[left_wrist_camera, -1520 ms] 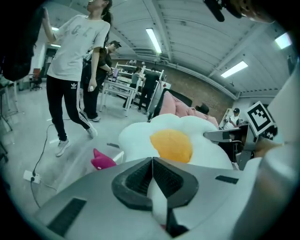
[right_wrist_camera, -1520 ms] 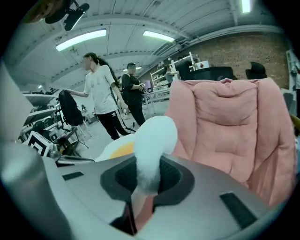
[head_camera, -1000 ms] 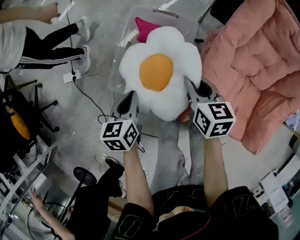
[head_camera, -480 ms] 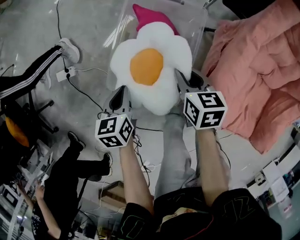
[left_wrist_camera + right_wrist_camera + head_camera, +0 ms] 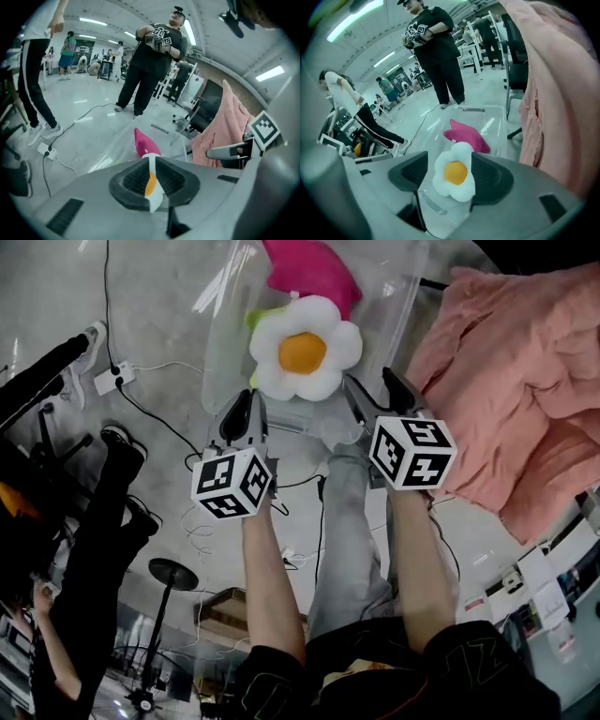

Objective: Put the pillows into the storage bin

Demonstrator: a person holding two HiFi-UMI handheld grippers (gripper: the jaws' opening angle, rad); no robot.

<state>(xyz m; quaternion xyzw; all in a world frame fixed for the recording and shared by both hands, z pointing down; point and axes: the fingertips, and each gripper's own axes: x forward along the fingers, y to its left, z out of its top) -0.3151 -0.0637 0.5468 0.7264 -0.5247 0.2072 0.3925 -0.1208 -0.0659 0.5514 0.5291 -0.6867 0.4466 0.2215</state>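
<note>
Flower pillow [image 5: 305,348] lies in the clear storage bin [image 5: 221,345] against a pink pillow [image 5: 314,268] — left gripper [image 5: 248,402] and right gripper [image 5: 372,388], jaws just opening, grip nothing, letting it settle.

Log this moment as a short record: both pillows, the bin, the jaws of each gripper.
flower pillow: white petals, orange centre, lying in the storage bin
pink pillow: in the same bin, at the far end
storage bin: clear plastic, on the floor
left gripper: jaws have just been opening, narrow gap, nothing gripped
right gripper: jaws have just been opening, wide apart, nothing gripped
pink blanket: heaped right of the bin
</note>
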